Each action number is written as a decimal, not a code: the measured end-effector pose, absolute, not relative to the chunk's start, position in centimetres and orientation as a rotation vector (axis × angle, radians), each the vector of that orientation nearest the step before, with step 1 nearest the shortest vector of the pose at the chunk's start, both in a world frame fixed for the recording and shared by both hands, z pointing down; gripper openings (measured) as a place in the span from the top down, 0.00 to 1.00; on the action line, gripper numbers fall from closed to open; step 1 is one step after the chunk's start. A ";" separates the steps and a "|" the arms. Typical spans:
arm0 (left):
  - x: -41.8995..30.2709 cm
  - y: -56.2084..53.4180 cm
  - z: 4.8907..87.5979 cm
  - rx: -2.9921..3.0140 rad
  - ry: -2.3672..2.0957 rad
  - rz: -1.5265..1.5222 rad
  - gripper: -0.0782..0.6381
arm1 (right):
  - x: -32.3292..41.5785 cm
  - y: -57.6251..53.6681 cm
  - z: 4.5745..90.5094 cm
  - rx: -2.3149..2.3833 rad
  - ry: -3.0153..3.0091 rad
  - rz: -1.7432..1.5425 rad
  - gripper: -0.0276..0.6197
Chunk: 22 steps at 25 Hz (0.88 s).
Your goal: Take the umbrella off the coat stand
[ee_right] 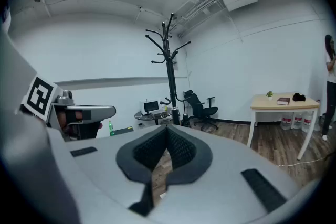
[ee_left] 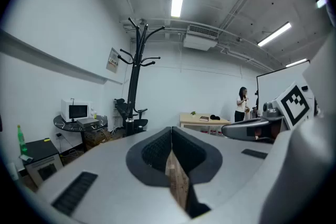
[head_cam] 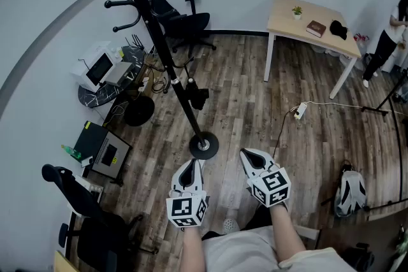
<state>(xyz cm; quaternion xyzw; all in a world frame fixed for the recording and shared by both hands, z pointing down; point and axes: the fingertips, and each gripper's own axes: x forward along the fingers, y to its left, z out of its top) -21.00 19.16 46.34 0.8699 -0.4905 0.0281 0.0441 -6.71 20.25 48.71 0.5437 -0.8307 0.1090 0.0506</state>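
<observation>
Currently: left gripper (head_cam: 189, 170) and right gripper (head_cam: 255, 160), fingers pressed together, empty, near the coat stand (head_cam: 167, 59) base. Umbrella (head_cam: 198, 97): I take it for the dark bundle low on the pole, untouched. Reach, grasp and lift-off remain.

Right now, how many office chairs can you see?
2: one office chair behind the coat stand by the wall, a second chair at the head view's lower left. More may be hidden.

coat stand (head_cam: 160, 41) ahead, open floor (head_cam: 252, 105) rightward
</observation>
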 end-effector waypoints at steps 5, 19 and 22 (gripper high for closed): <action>-20.6 19.5 46.3 2.661 -1.501 0.109 0.86 | -6.8 20.6 48.2 1.648 -2.537 0.313 0.95; -21.6 20.7 46.4 2.676 -1.511 0.075 0.78 | -7.7 22.2 47.0 1.630 -2.651 0.384 0.89; -21.8 21.0 46.3 2.676 -1.506 0.064 0.74 | -7.7 22.7 47.5 1.616 -2.646 0.403 0.81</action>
